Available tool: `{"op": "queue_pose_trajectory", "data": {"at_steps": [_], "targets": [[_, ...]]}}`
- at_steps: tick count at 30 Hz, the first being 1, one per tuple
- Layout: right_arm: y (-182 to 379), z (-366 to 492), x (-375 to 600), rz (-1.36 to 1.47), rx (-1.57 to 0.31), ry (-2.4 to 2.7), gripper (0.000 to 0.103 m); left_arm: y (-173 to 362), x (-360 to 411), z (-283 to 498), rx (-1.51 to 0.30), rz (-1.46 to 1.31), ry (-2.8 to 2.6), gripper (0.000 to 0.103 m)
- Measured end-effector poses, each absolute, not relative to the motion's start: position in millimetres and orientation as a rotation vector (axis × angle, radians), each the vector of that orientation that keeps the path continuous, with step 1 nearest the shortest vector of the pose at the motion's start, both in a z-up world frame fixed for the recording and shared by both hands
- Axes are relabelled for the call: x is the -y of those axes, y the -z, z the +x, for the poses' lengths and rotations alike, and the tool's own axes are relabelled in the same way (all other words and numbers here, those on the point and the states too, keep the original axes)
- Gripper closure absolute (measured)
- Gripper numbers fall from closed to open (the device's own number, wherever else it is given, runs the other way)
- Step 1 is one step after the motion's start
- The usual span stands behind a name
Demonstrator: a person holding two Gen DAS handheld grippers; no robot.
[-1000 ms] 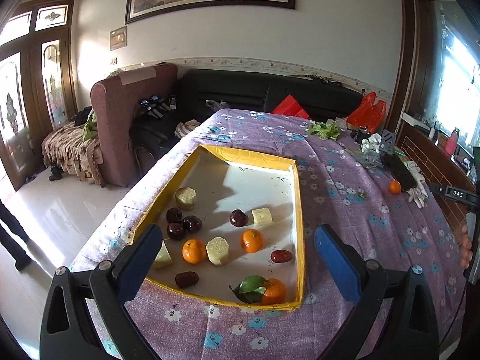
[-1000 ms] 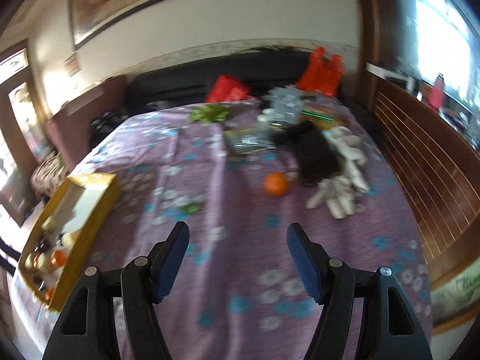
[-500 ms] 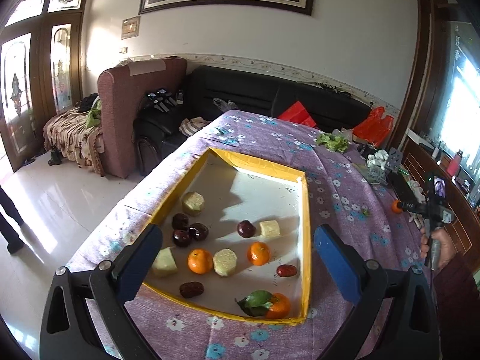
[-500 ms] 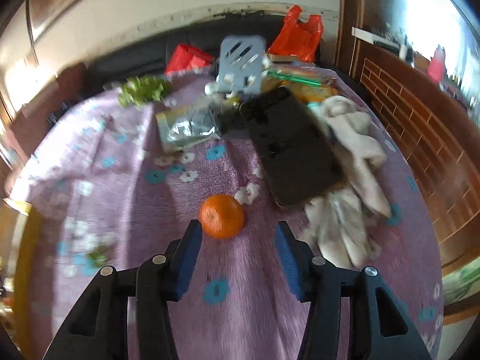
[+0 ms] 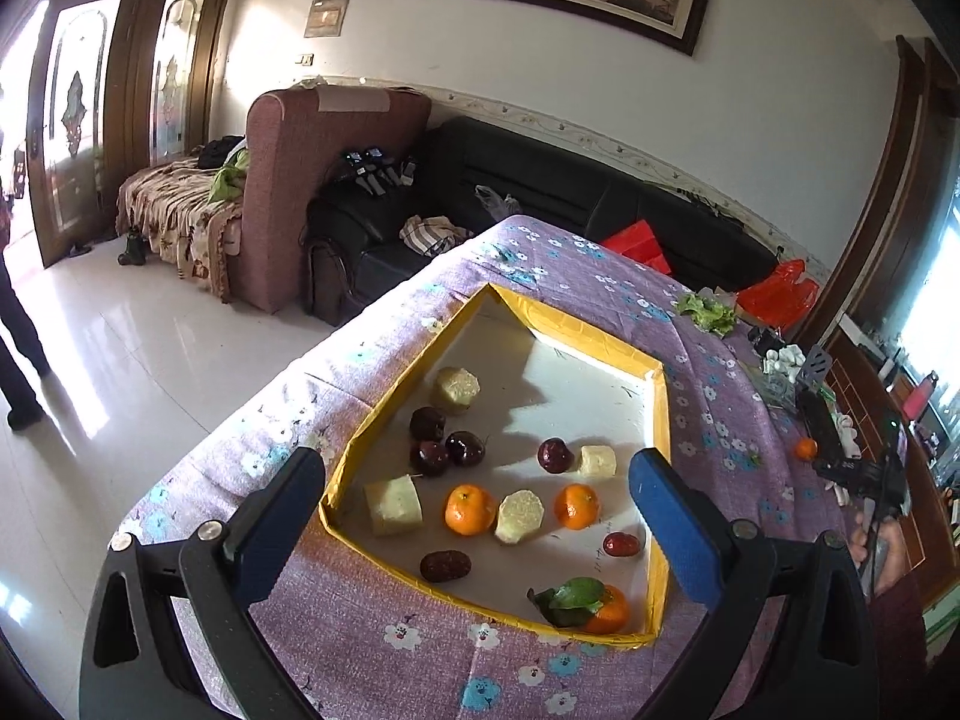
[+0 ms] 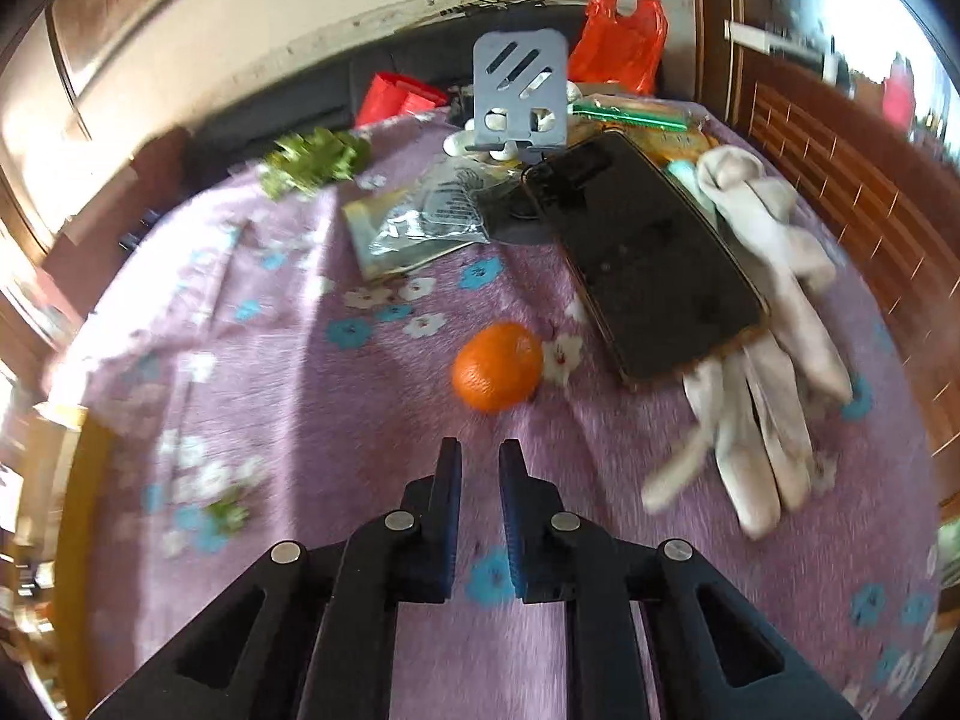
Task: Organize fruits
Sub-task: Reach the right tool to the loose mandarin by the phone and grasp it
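The right gripper's fingers have just been closing and now stand nearly together on nothing; the loose mandarin lies just beyond them on the desk, beside the phone; the left gripper gapes wide over the yellow-rimmed tray of fruit; the pickup seems missed, so reopen, advance, reclose.
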State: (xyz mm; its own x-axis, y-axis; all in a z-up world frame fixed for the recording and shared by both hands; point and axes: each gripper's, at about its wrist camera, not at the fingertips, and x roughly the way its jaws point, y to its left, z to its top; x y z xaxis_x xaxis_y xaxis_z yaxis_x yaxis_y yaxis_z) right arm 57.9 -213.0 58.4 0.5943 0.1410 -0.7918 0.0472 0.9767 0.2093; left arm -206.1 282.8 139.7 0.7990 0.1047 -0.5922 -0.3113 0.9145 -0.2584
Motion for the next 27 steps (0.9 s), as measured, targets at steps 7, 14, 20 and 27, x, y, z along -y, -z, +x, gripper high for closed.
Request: {"op": "queue_pose_trajectory", "data": {"at_steps": [7, 14, 20, 27], "targets": [[-66, -3, 231, 0.477, -0.957, -0.306, 0.089, -136, -284, -217, -0.597, -0.358, -0.208, 0.002], [-73, -21, 206, 0.348, -0.919, -0.208, 0.083, -138, -285, -225, -0.584, -0.354, -0.217, 0.002], [-112, -22, 202, 0.288, -0.852, -0.159, 0.072, -186, -304, -259, -0.523, -0.306, -0.228, 0.002], [-241, -31, 225, 0.096, -0.626, 0.017, 0.052, -262, -314, -295, -0.405, 0.174, -0.680, 0.001]]}}
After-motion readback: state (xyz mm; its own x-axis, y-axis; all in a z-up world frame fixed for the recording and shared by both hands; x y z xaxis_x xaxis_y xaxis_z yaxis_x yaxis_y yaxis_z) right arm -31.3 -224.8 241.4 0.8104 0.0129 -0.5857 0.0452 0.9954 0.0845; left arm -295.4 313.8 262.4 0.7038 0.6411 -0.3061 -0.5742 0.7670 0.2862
